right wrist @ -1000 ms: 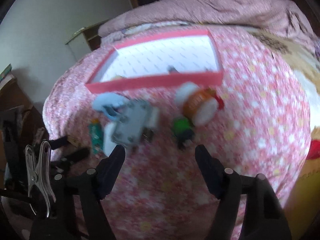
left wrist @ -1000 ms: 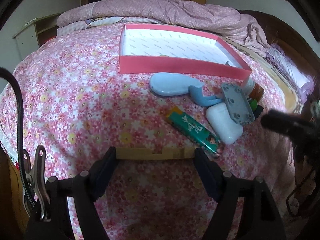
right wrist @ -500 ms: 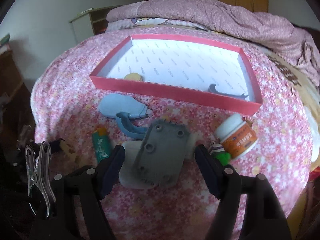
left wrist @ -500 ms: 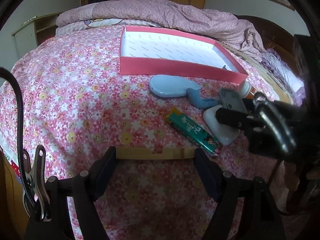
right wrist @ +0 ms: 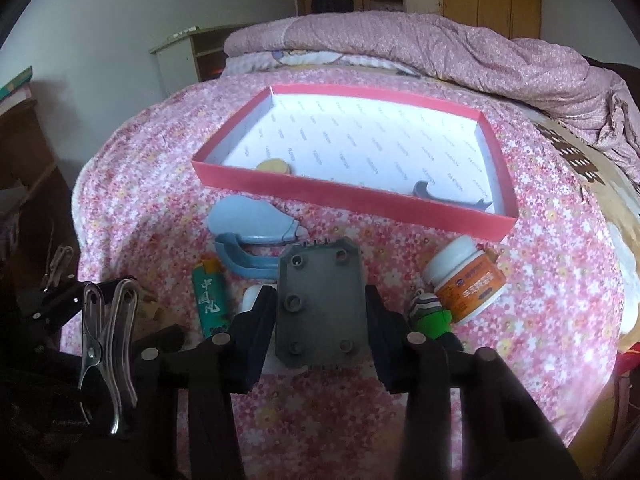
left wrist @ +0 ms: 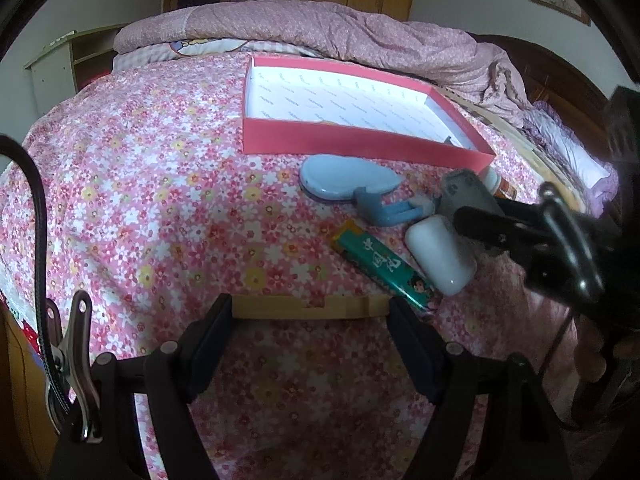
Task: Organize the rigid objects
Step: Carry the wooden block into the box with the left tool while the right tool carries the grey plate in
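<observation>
My right gripper [right wrist: 320, 320] is closing its jaws, and a grey plate with screw holes [right wrist: 320, 304] is between them, both pads against its long sides. The plate lies over a white oval case [left wrist: 440, 256]. In the left wrist view the right gripper [left wrist: 480, 216] reaches in from the right onto the plate [left wrist: 464, 192]. My left gripper [left wrist: 310, 312] holds a flat wooden strip [left wrist: 310, 307] across its fingertips, low over the bedspread. A red box with a white floor [right wrist: 352, 196] sits behind the objects.
On the flowered bedspread lie a green lighter [right wrist: 210, 300], a pale blue oval object [right wrist: 248, 216], a blue hook [right wrist: 244, 260], an orange-labelled jar [right wrist: 468, 284] and a green toy [right wrist: 432, 316]. The box holds a yellow disc [right wrist: 273, 166] and a grey hook [right wrist: 448, 196]. A rumpled quilt lies behind.
My right gripper swung in over the grey plate, came down around it, and its jaws narrowed onto the plate's sides. The left gripper and its wooden strip stayed put.
</observation>
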Motion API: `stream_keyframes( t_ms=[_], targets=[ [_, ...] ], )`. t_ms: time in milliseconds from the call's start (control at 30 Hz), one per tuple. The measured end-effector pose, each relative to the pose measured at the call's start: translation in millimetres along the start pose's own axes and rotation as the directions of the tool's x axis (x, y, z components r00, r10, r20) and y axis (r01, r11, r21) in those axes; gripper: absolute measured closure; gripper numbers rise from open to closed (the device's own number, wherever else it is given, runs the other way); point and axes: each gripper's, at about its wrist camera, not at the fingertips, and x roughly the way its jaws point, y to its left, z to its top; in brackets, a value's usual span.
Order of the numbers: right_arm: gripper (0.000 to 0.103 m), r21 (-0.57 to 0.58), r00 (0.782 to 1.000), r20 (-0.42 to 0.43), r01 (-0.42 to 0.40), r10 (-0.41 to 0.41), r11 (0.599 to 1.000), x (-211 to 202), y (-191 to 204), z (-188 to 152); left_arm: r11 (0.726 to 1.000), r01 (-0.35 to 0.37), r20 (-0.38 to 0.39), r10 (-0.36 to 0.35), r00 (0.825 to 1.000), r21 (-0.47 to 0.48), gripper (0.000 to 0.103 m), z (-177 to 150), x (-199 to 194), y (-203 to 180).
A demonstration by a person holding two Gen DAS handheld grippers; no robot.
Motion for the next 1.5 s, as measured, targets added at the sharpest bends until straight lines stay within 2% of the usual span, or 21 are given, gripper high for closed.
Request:
stream_keyframes(
  t_ms=[233,600,733,867,1033,1500],
  targets=[
    [0.059,0.039,0.998,0.030,-0.049,0.048,0.998,-12.9,-15.9,6.9,1.000,0.006,0.040,-0.007,0.999,0.025,0.022,19.3,-10.0,-5.0],
    [0.059,0.085,0.996,0.039,-0.082,0.079,0.993,-12.7,-43.0,27.6,0.998,0.023,0.084,-0.028,0.996,0.052,0.023,77.1,-0.6,-19.1],
    [0.059,0.094,0.995,0.048,-0.094,0.090,0.991,-12.5,-54.2,43.0,0.997,0.013,0.106,-0.021,0.994,0.073,0.022,100.6,4.0,-26.1],
    [0.059,0.142,0.988,0.044,-0.154,0.149,0.978,-8.1,-70.6,66.7,0.997,0.020,0.111,-0.028,0.993,0.078,0.022,127.2,13.4,-30.9],
    [0.059,0.116,0.993,0.062,-0.108,0.101,0.987,-0.3,-80.4,90.3,0.996,0.017,0.118,-0.027,0.993,0.083,0.022,154.2,26.8,-35.3],
    [0.059,0.131,0.997,-0.001,-0.078,0.079,0.988,48.7,-110.8,121.8,0.998,0.012,0.053,-0.015,0.998,0.060,0.022,196.3,84.6,-31.2]
  ],
)
